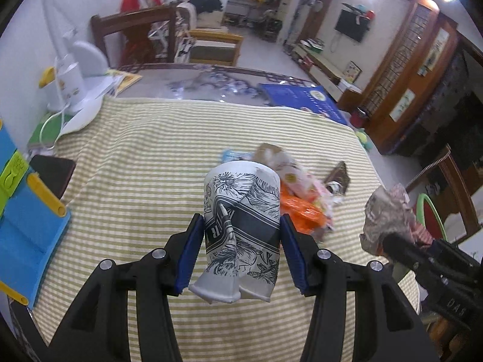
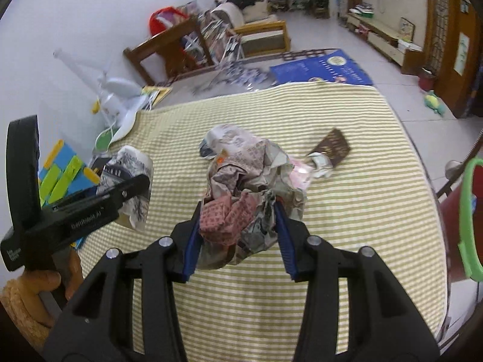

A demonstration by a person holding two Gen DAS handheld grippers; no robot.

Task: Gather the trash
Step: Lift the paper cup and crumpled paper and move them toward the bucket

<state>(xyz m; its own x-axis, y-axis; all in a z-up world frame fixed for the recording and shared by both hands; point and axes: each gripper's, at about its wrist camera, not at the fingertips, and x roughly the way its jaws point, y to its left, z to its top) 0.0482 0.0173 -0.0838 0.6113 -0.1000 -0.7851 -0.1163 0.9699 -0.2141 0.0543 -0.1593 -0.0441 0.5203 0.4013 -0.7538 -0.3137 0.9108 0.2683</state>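
My left gripper (image 1: 241, 253) is shut on a crumpled black-and-white printed paper cup (image 1: 241, 226), held above the striped tablecloth (image 1: 135, 157). Behind the cup lie an orange wrapper (image 1: 302, 211), a pink wrapper (image 1: 299, 181) and a brown packet (image 1: 339, 175). My right gripper (image 2: 237, 235) is shut on a wad of crumpled newspaper (image 2: 247, 181), lifted over the cloth (image 2: 362, 211). In the right wrist view the left gripper (image 2: 132, 187) with the cup (image 2: 129, 163) shows at the left. The newspaper wad (image 1: 389, 220) also appears at the right of the left wrist view.
A white desk lamp (image 1: 78, 78) and blue-green toy blocks (image 1: 27, 211) sit at the table's left, with a dark phone (image 1: 54, 172) beside them. A blue book (image 1: 305, 99) lies at the far edge. A brown packet (image 2: 332, 144) and white scrap (image 2: 321, 163) remain on the cloth. A green-rimmed chair (image 2: 471, 211) stands at the right.
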